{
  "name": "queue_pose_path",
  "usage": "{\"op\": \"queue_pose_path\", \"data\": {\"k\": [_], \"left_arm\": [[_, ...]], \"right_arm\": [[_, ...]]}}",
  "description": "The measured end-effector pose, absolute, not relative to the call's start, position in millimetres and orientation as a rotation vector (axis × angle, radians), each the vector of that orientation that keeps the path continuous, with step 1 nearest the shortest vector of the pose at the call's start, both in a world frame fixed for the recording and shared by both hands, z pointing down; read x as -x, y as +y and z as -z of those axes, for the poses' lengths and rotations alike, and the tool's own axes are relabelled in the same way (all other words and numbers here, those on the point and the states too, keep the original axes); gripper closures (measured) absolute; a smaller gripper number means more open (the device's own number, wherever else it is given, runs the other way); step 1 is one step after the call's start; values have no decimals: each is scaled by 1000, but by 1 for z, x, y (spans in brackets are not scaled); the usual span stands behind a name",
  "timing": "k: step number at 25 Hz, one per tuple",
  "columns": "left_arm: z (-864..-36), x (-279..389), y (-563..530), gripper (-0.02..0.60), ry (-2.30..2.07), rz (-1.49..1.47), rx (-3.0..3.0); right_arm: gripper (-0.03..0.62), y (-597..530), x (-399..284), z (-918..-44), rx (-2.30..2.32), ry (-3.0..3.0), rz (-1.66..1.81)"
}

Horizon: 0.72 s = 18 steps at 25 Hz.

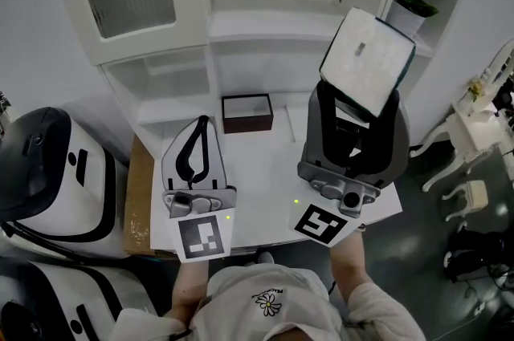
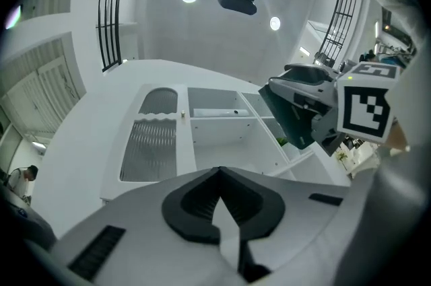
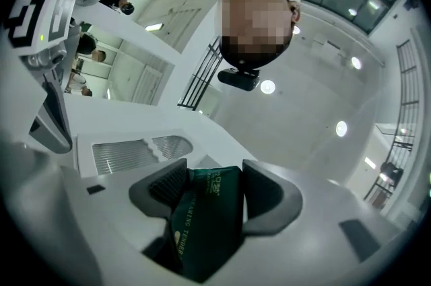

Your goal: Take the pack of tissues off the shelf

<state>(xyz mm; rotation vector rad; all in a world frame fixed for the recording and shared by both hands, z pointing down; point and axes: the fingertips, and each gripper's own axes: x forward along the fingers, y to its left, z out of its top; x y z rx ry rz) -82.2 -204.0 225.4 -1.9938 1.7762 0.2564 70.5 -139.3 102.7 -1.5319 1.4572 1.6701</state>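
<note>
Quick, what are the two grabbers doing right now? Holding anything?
Left gripper: closed, jaws together, holding nothing.
Right gripper: closed on the pack of tissues.

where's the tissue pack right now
The tissue pack is clamped in the right gripper, held up at the head view's upper right, in front of the shelf, just left of the plant.

We see only part of the pack of tissues [image 3: 202,224]; its near end seems sunk inside the right gripper [image 3: 212,178].
</note>
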Motion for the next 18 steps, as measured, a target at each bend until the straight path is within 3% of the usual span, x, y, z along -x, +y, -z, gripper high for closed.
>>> {"op": "queue_pose_path", "data": {"k": [18], "left_arm": [[-215, 58, -196, 583, 1704, -318, 2012]], "right_arm": [[335, -128, -98, -129, 1607, 1493, -1545]]}}
